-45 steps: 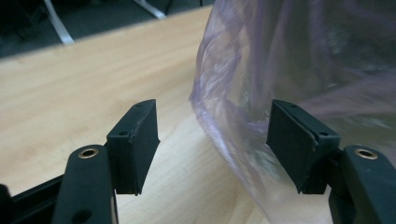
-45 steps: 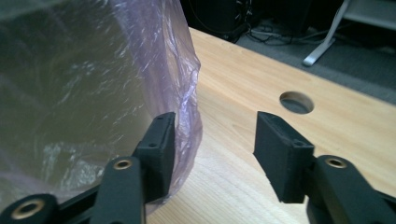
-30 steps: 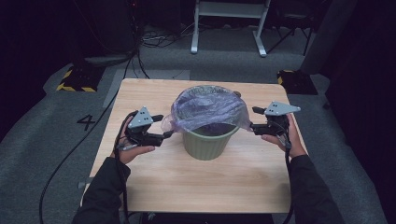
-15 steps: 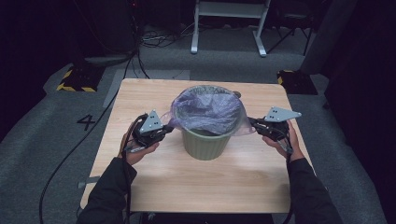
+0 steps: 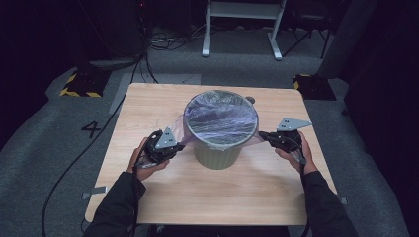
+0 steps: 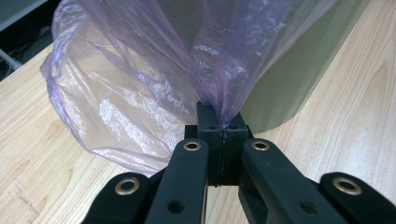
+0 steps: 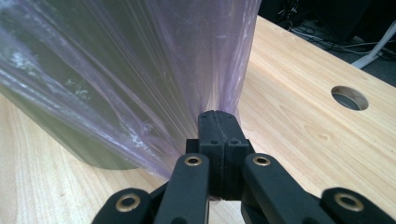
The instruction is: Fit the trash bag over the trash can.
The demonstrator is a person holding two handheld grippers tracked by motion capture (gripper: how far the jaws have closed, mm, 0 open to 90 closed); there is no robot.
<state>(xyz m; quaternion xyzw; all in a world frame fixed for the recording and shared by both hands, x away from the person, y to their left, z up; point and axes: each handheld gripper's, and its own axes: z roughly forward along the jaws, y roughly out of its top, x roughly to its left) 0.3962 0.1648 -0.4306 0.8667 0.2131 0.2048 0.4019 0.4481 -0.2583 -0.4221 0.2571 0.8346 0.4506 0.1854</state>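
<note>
A pale green bin (image 5: 217, 154) stands mid-table, lined with a thin purple plastic bag (image 5: 221, 118) stretched over its rim. My left gripper (image 5: 179, 144) is at the bin's left side, low beside its wall, shut on a bunched bag edge. In the left gripper view the film (image 6: 140, 93) rises from between the closed jaws of my gripper (image 6: 223, 126), with the bin wall (image 6: 289, 79) behind. My right gripper (image 5: 263, 135) is at the bin's right side, shut on the opposite edge. The right gripper view shows my gripper (image 7: 219, 122) pinching the taut film (image 7: 140, 70).
The wooden table (image 5: 148, 113) has a round cable hole (image 5: 250, 99) just behind the bin, also seen as a hole (image 7: 349, 97) in the right gripper view. Cables, a yellow-black striped block (image 5: 79, 85) and a white frame's legs (image 5: 242, 29) lie on the floor beyond.
Both hands have sunk beside the bin, drawing the bag's edges down from rim height. The billowing bag top now lies flatter and tighter across the rim.
</note>
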